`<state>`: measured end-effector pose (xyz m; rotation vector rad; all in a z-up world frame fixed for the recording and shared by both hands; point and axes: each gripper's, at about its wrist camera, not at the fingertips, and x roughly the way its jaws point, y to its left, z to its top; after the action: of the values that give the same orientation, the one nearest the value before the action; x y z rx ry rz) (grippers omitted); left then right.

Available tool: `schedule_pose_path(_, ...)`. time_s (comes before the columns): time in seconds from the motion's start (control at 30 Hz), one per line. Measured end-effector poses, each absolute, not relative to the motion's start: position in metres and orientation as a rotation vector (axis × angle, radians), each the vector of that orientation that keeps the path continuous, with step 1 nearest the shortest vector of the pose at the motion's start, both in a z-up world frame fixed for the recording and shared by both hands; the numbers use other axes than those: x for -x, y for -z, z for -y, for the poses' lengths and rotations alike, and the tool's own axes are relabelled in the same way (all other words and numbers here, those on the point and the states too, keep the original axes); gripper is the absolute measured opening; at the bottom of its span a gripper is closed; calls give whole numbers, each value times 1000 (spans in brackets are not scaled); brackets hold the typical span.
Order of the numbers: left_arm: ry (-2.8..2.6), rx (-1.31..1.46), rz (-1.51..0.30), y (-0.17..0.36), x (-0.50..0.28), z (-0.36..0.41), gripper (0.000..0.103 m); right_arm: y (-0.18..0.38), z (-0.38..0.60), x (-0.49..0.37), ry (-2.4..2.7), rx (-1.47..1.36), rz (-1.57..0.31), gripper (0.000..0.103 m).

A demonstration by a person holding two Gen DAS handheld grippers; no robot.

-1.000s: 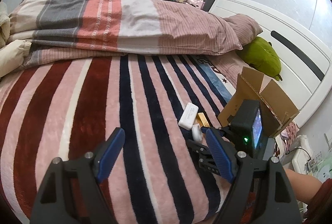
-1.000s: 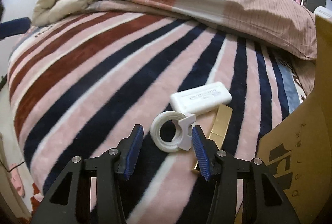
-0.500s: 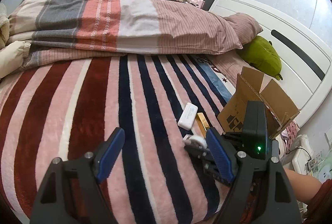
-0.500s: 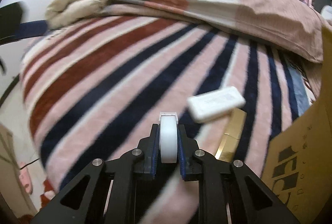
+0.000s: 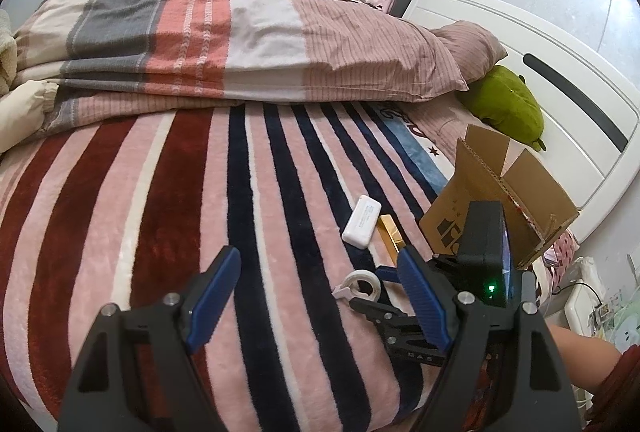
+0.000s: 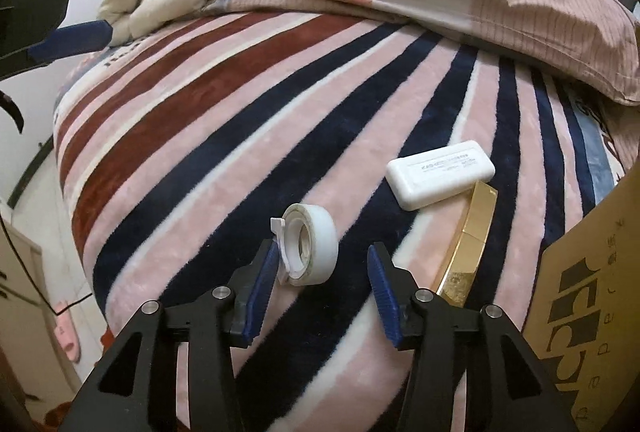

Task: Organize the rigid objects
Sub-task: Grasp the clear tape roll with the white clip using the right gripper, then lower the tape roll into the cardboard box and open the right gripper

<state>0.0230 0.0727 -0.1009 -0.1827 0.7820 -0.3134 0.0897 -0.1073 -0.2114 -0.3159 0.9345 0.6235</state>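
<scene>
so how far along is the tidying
Early, by the look of it. Nothing visibly done: the case and gold bar lie on the blanket, outside the box. In hand: nothing; the right gripper is opening around the loose tape. The left gripper is open, empty.

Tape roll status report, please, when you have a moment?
Right hand-held gripper opening, tape roll loose between pads. Left hand-held gripper open, empty. Nothing in the way.

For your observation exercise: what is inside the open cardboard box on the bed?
Inside the cardboard box, the left wrist view shows only bare inner walls and a sliver of something patterned by the far edge. The near wall and the right gripper's body cover the floor, so its contents cannot be told.
</scene>
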Motion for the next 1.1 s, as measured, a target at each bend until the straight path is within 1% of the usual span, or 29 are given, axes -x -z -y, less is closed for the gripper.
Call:
schedule_pose_path(0.07, 313, 176, -782, 101, -22, -72, 78, 212, 107, -90, -614, 322, -923, 47)
schedule_pose_path(0.1, 312, 174, -782, 101, -22, -72, 78, 212, 106, -90, -607, 328, -917, 52)
schedule_pose_path(0.13, 311, 173, -782, 101, -22, -73, 78, 213, 105, -89, -603, 332, -913, 53)
schedule_pose_path(0.37, 296, 174, -787, 100, -21, -76, 78, 221, 102, -93, -612, 322, -932, 52)
schedule_pose_path(0.4, 296, 174, -787, 100, -21, -76, 78, 221, 102, -93, -611, 321, -932, 52)
schedule_pose_path(0.43, 296, 173, -788, 100, -21, -75, 78, 222, 102, -93, -609, 324, -934, 49)
schedule_pose_path(0.5, 299, 172, -791, 100, -22, -76, 78, 222, 101, -93, -595, 339, -931, 38)
schedule_pose_path(0.67, 307, 168, -806, 102, -25, -72, 78, 212, 98, -85, -616, 350, -873, 38)
schedule_pose_path(0.77, 340, 182, -809, 100, -28, -67, 78, 190, 97, -75, -654, 321, -831, 38)
schedule_pose_path(0.97, 450, 186, -787, 83, -34, -40, 78, 124, 99, -48, -730, 299, -673, 38)
schedule_pose_path(1.0, 478, 185, -780, 77, -36, -33, 75, 115, 102, -44, -735, 298, -648, 38)
schedule_pose_path(1.03, 503, 184, -775, 72, -38, -26, 68, 109, 102, -42, -737, 298, -633, 38)
schedule_pose_path(1.1, 545, 178, -769, 63, -43, -11, 63, 94, 110, -37, -727, 295, -590, 38)
